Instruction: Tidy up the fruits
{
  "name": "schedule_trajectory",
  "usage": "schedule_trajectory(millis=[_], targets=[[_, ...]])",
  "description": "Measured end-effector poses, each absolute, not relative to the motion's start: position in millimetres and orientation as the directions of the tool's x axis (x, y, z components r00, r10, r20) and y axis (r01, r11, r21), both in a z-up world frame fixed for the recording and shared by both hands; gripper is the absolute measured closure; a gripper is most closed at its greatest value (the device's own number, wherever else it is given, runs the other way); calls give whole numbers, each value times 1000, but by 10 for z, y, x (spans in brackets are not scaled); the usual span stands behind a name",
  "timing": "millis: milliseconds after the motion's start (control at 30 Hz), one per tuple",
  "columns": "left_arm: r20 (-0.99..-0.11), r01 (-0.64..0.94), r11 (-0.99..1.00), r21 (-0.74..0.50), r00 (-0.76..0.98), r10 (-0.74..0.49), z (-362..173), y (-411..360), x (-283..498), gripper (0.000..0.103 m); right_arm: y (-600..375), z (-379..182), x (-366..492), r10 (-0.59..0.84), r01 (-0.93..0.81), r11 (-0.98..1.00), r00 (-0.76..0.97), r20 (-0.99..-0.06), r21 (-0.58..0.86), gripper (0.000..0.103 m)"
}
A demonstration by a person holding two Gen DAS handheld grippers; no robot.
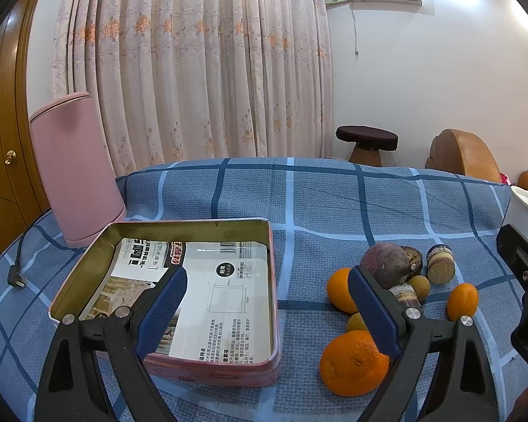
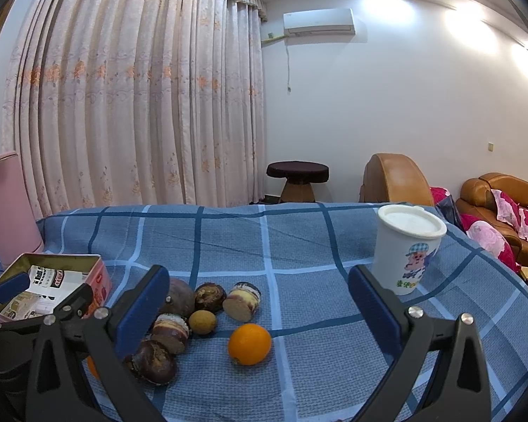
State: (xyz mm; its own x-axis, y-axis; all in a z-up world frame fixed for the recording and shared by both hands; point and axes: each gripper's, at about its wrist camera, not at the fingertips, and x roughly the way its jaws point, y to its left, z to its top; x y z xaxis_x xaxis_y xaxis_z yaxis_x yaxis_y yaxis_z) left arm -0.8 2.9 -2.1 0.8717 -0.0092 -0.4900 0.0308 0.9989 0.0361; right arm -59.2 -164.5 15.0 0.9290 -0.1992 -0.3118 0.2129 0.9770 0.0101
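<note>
Ahead of my left wrist camera, a blue checked cloth (image 1: 334,197) carries a pink tin (image 1: 207,362), open, with printed paper sheets (image 1: 221,295) flat inside. Right of it lies the fruit: a large orange (image 1: 352,364) nearest, a second orange (image 1: 339,290) behind, a small orange (image 1: 462,300) apart to the right, and a dark purple fruit (image 1: 383,263) at the back of the cluster. My left gripper (image 1: 267,313) is spread wide and holds nothing; one pad overlaps the tin, the other the fruit. From the right wrist camera, the small orange (image 2: 249,344) sits alone, near a longan (image 2: 202,321) and brown layered pieces (image 2: 242,300). My right gripper (image 2: 258,307) gapes, empty, above them; a lidded white cup (image 2: 406,246) stands beyond.
</note>
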Motion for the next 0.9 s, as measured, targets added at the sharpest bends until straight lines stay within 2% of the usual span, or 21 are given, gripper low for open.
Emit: schedule_trajectory(millis=[900], targets=[[-492,28,999,33,871,-8,-31,37,-12,9,-1633,157,-596,-199,211,977,930,-311,7,0]])
